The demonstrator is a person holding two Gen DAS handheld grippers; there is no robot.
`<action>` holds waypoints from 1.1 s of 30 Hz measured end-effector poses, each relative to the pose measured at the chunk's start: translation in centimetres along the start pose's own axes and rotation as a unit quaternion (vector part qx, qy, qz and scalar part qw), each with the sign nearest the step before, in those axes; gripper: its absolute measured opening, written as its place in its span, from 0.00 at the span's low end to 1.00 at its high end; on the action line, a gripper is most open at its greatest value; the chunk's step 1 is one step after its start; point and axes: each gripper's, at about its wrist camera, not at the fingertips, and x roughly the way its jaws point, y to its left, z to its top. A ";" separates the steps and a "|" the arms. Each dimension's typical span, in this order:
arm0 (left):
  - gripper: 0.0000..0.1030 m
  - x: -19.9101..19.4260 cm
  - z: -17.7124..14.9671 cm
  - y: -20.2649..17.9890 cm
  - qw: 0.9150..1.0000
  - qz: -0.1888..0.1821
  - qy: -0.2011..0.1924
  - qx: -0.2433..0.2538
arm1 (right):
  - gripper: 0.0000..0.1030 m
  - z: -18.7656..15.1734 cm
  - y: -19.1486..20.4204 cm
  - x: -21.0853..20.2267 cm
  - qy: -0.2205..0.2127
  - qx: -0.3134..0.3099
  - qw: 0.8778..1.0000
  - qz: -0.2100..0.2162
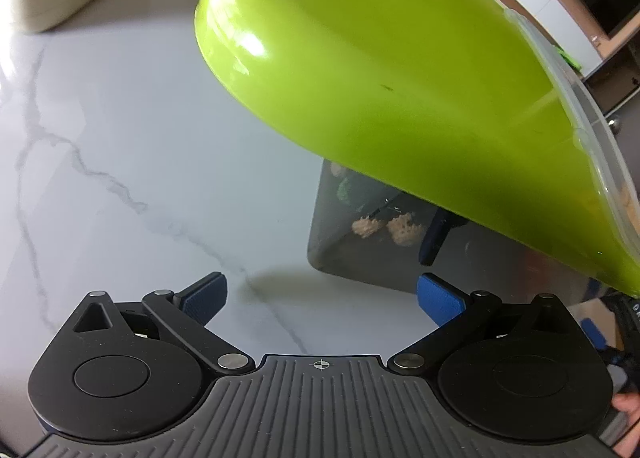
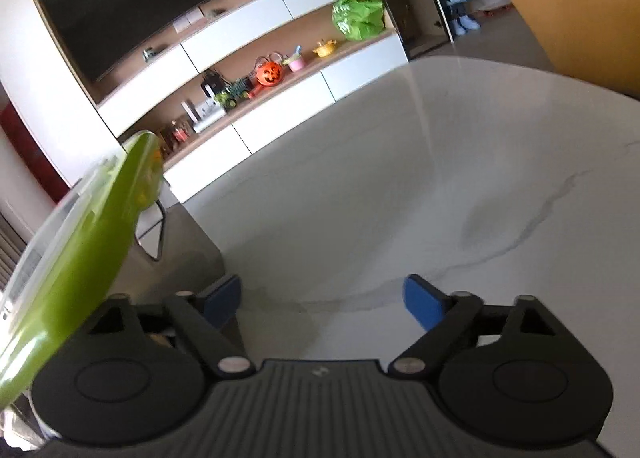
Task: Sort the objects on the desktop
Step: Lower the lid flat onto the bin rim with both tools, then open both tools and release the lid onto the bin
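**Left wrist view: green lid tilted above the box, both grippers empty**

Left wrist view shows the glossy lime-green plastic lid (image 1: 380, 69) tilted over a translucent grey storage box (image 1: 372, 234) with small items inside (what props it up is hidden). The left gripper (image 1: 322, 300) has its fingers apart over the white marble table (image 1: 120, 137), gripping nothing. The right gripper (image 2: 322, 302) is likewise spread and empty. The lid looks likely to slip or swing shut if either gripper knocks it.
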 end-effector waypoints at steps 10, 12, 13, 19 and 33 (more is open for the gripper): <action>1.00 -0.5 0.1 2.5 1.000 -0.024 0.000 -0.008 | 0.79 -0.7 1.7 -0.9 -0.013 -0.041 0.999 0.006; 1.00 -1.0 0.3 3.5 0.999 -0.030 -0.004 -0.020 | 0.78 -0.7 1.3 -1.2 -0.005 -0.028 0.999 0.025; 1.00 -1.3 0.3 4.0 0.999 -0.032 -0.005 -0.026 | 0.77 -0.9 0.9 -1.5 0.000 -0.022 0.999 0.037; 1.00 -1.4 0.1 5.3 0.999 -0.024 -0.001 -0.035 | 0.72 -1.2 0.9 -2.4 0.000 -0.043 0.998 0.055; 1.00 -9.3 -9.5 -2.5 0.994 0.023 -0.046 0.099 | 1.00 -2.4 3.6 -10.4 0.073 -0.087 0.987 0.117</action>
